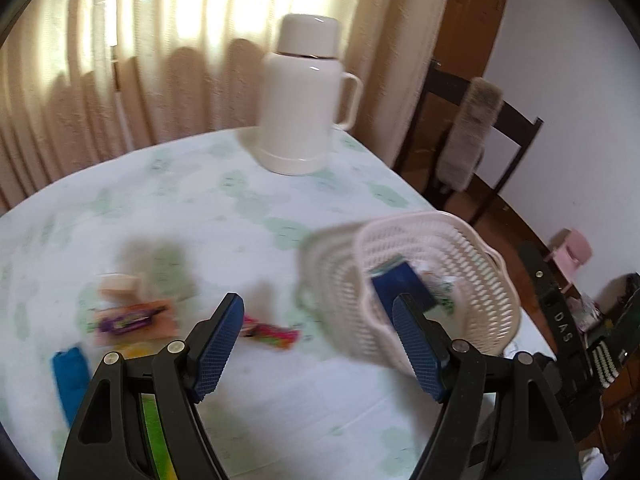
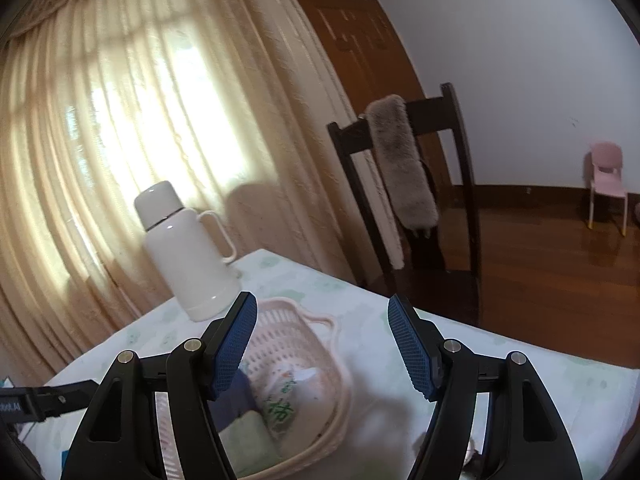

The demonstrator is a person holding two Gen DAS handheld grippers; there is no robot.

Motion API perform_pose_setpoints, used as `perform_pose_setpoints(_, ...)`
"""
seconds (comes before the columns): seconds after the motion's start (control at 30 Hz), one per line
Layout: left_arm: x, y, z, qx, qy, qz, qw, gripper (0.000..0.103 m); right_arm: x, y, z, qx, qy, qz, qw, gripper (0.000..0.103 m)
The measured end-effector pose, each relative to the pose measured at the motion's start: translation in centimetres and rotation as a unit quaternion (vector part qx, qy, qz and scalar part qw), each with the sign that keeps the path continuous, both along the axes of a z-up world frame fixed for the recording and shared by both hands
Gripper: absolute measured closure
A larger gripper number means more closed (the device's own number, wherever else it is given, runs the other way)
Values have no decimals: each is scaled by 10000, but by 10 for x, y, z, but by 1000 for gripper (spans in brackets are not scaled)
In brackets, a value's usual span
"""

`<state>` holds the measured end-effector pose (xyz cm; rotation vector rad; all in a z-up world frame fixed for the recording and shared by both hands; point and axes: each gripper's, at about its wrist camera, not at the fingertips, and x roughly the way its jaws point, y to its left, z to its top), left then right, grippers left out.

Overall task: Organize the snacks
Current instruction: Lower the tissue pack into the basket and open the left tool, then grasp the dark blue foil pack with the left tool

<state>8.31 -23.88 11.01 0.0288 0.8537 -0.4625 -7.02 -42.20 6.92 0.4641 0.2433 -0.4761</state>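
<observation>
While both the left gripper (image 1: 318, 344) and right gripper (image 2: 322, 346) hang with jaws half open and empty, the light, crinkly snack packets (image 1: 132, 318) near the desk's left edge suit a mid-body pinch.

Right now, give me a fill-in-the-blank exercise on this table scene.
1. The white flask stands on the table, its lid ____.
2. The dark blue packet lies inside the ____.
3. The left hand-held gripper holds ____ between its fingers.
4. A grey furry cover hangs over the back of the ____.

Missing words: on; basket; nothing; chair
</observation>
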Motion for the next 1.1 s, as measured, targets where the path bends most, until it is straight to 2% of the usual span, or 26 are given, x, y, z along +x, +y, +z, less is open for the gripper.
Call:
perform_pose_setpoints(0.13, -4, 30, 4, 75, -124, 264, 9995, 29, 3, 6, 1, -98, -14, 184, 9998, 34)
perform_pose_setpoints(0.5, -9, 92, 3, 113, -80, 903, 9958, 29, 8, 18, 2, -317, -3, 482, 9983, 34)
perform_pose_setpoints(0.63, -11, 117, -2, 95, -39, 1158, 9932, 28, 11, 32, 6, -603, -44, 774, 9952, 34)
perform_pose_setpoints(0.77, -9, 140, -8, 153, 6, 1478, 9889, 28, 9, 71, 13, -1431, -185, 1254, 9816, 31)
perform_pose_setpoints(0.83, -7, 150, -12, 258, -2, 1678, 9855, 28, 13, 88, 12, -1618, -126, 1694, 9721, 31)
perform_pose_setpoints(0.93, -4, 163, -22, 378, 53, 1910, 9808, 28, 18, 106, 8, -1453, -31, 2516, 9568, 31)
perform_pose_setpoints(1.1, 1, 180, -41, 598, 204, 2212, 9732, 28, 23, 124, 0, -854, 70, 3750, 9231, 31)
